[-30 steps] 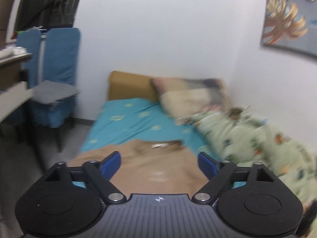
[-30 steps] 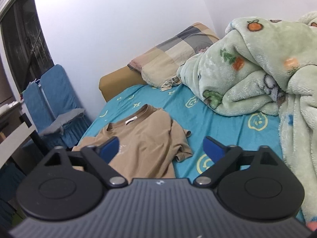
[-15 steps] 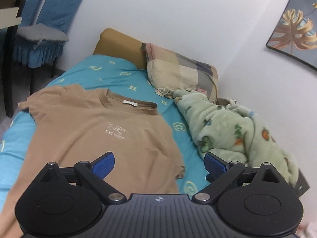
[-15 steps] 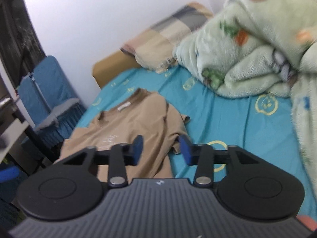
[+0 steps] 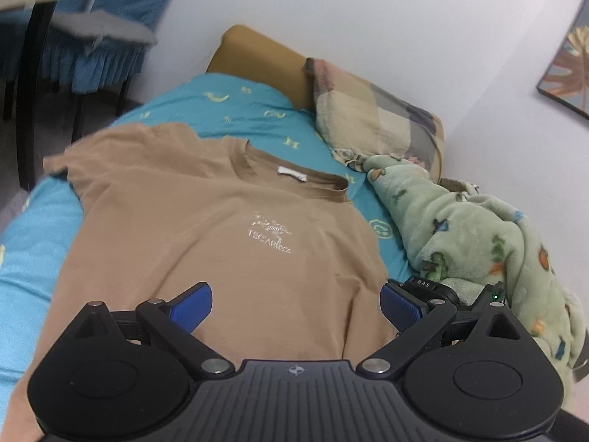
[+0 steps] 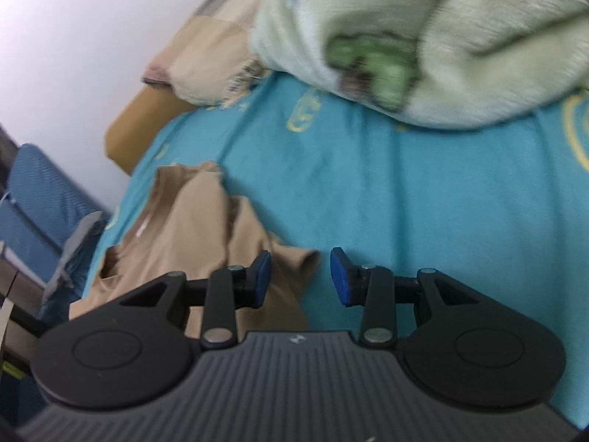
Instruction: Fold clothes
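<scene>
The tan shirt (image 5: 221,243) lies flat on the blue bed (image 5: 33,243); the left gripper (image 5: 296,304) hangs over its lower part, spread wide, holding nothing; the right gripper (image 6: 300,276) is about half open at the sleeve (image 6: 294,261), empty too; a green blanket (image 5: 475,243) sits beside the shirt.

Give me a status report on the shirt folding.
Both claws open, left over the shirt, right at its sleeve. Shirt flat on the bed, unfolded. Blanket close alongside.
</scene>
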Tool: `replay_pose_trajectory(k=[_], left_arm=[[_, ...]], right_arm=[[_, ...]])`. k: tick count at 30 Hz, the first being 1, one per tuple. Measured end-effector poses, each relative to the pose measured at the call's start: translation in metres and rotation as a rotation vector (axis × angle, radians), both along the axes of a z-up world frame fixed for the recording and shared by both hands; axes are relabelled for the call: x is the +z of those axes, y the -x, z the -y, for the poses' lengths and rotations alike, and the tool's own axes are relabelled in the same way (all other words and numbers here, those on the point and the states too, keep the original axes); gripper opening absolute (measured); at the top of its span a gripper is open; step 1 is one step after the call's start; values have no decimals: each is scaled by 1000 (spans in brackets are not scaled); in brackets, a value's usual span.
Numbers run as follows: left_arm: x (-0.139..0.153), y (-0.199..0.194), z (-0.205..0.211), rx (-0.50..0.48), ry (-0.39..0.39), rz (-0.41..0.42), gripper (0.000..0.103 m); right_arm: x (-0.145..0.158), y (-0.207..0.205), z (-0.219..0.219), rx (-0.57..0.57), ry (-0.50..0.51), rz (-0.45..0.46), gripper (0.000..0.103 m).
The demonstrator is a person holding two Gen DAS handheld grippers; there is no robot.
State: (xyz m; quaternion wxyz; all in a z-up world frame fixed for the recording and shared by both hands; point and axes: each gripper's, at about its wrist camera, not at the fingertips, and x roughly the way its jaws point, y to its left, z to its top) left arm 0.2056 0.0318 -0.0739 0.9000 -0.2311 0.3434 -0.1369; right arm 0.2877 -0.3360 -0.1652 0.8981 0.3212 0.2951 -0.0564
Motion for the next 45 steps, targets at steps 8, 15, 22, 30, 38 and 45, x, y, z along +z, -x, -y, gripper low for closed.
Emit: replay_pose_trajectory(k=[8, 15, 22, 30, 38, 45], left_arm=[[-3, 3, -15, 16, 44, -17, 99], [-7, 7, -7, 15, 11, -35, 99], [-30, -1, 13, -23, -63, -80, 99], [-46, -10, 29, -57, -122, -112, 99], [-38, 5, 50, -125, -114, -94, 98], [-26, 23, 64, -147, -142, -69, 98]], right_arm=[[46, -20, -12, 42, 194, 93, 7], [112, -57, 19, -63, 432, 152, 7], [96, -107, 51, -98, 594, 53, 7], [85, -81, 52, 2, 522, 91, 51], [131, 50, 18, 74, 484, 92, 79], [215, 175, -22, 99, 466, 76, 79]])
